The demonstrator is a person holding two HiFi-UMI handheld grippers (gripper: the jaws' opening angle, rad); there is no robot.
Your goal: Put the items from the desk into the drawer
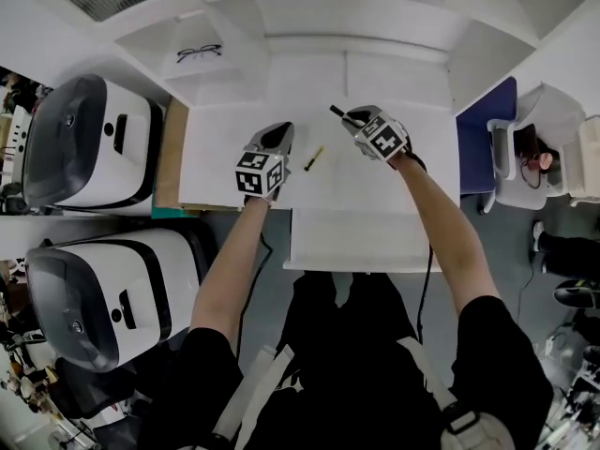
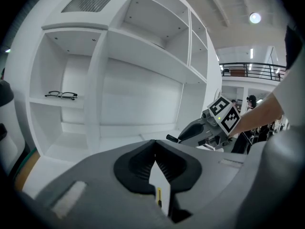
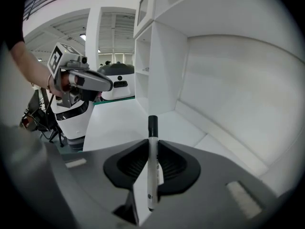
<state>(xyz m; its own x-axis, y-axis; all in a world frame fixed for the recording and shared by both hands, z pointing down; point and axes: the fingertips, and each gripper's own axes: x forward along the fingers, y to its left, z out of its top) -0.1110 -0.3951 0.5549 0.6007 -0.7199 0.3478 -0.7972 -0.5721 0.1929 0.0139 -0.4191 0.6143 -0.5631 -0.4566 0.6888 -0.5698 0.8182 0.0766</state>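
— Our right gripper (image 1: 351,118) grasps the marker (image 3: 152,163) above the table (image 1: 234,148); our left gripper (image 2: 154,151) is clenched, empty.
— We pinch it lengthwise; a quick swing could slide it out onto the table.

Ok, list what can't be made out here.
- Yellow item: too small in the head view; in the left gripper view the left gripper's shut jaws hide all but a sliver.
- Marker print: too small to read, right gripper view.
- Drawer inside: washed-out white in the head view; contents unclear.
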